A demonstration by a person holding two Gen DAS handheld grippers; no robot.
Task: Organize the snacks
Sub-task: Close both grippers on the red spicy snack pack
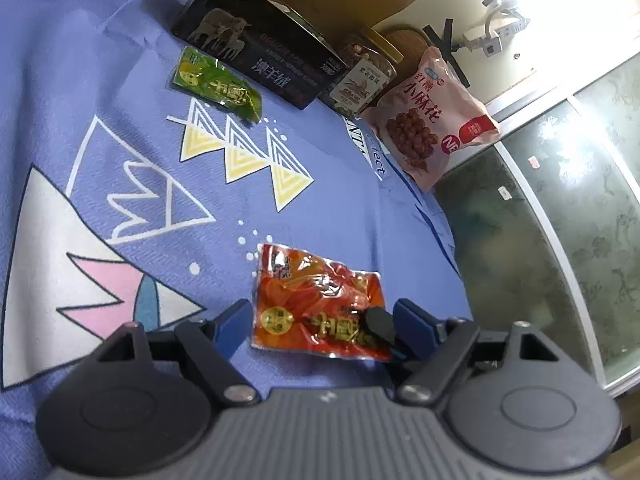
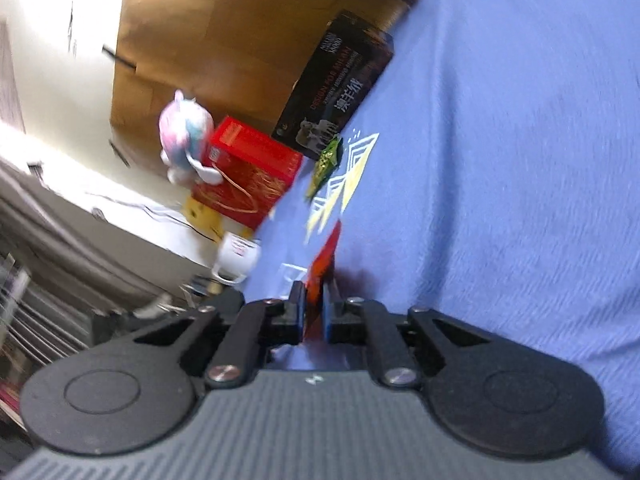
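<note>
An orange-red snack packet [image 1: 316,304] lies flat on the blue patterned cloth [image 1: 340,200], between the spread fingers of my left gripper [image 1: 324,318]. That gripper is open and its blue pads stand clear of the packet. A black tip overlaps the packet's lower right corner. In the right wrist view my right gripper [image 2: 314,294] is shut on a red packet [image 2: 326,256] seen edge-on. A green snack packet [image 1: 216,84] [image 2: 328,160] lies farther back. A pink snack bag [image 1: 432,120] and a jar of nuts [image 1: 364,76] stand at the far edge.
A black box [image 1: 260,52] [image 2: 336,88] stands behind the green packet. Past the cloth's edge are a red box [image 2: 248,172], a plush toy [image 2: 186,140] and a white mug [image 2: 236,256]. The table drops off at the right to a dark floor [image 1: 540,220].
</note>
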